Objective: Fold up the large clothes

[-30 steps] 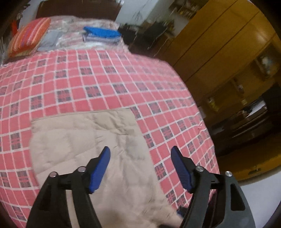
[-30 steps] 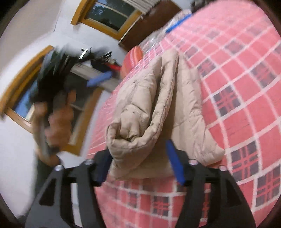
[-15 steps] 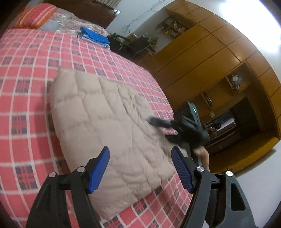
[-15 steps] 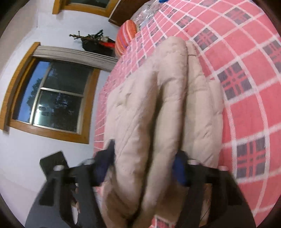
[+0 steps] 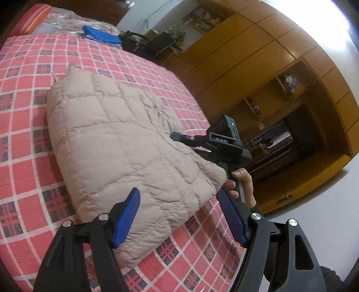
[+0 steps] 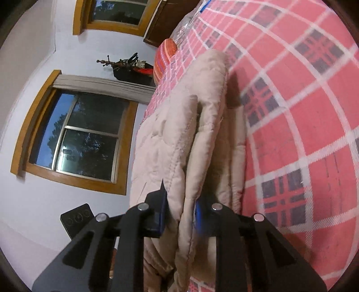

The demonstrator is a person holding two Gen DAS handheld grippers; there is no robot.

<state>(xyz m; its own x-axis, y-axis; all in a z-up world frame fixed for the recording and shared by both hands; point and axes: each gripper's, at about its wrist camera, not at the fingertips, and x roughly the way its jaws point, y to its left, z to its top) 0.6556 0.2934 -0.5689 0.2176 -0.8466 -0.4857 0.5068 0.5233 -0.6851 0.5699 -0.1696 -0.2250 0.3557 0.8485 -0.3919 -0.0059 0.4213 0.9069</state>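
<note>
The beige quilted puffer jacket (image 5: pixel 125 152) lies folded into a thick rectangular pad on the bed with the red, white and dark checked cover (image 5: pixel 27 143), near the bed's near edge and well away from the orange striped pillow (image 5: pixel 29 18) and the folded blue cloth (image 5: pixel 101 37) at the bed's far end. It sits flat on the cover, probably because the bed gives a wide soft surface on which the bulky layers can be stacked and pressed. The right gripper (image 6: pixel 179 213) grips the jacket's right-hand edge, beside the bed's side that faces the wooden wardrobe wall (image 5: pixel 258 67); in its own view its blue pads are drawn in close on one puffy layer of that edge, with further layers lying between that layer and the cover. That hold looks meant to keep the springy stack from opening out. A person's hand (image 5: pixel 243 184) holds this tool's handle just beside the jacket's corner. The left gripper (image 5: pixel 179 216) hovers above the jacket's near end with its blue pads spread wide, touching nothing; it seems ready to press or take that near end.
</note>
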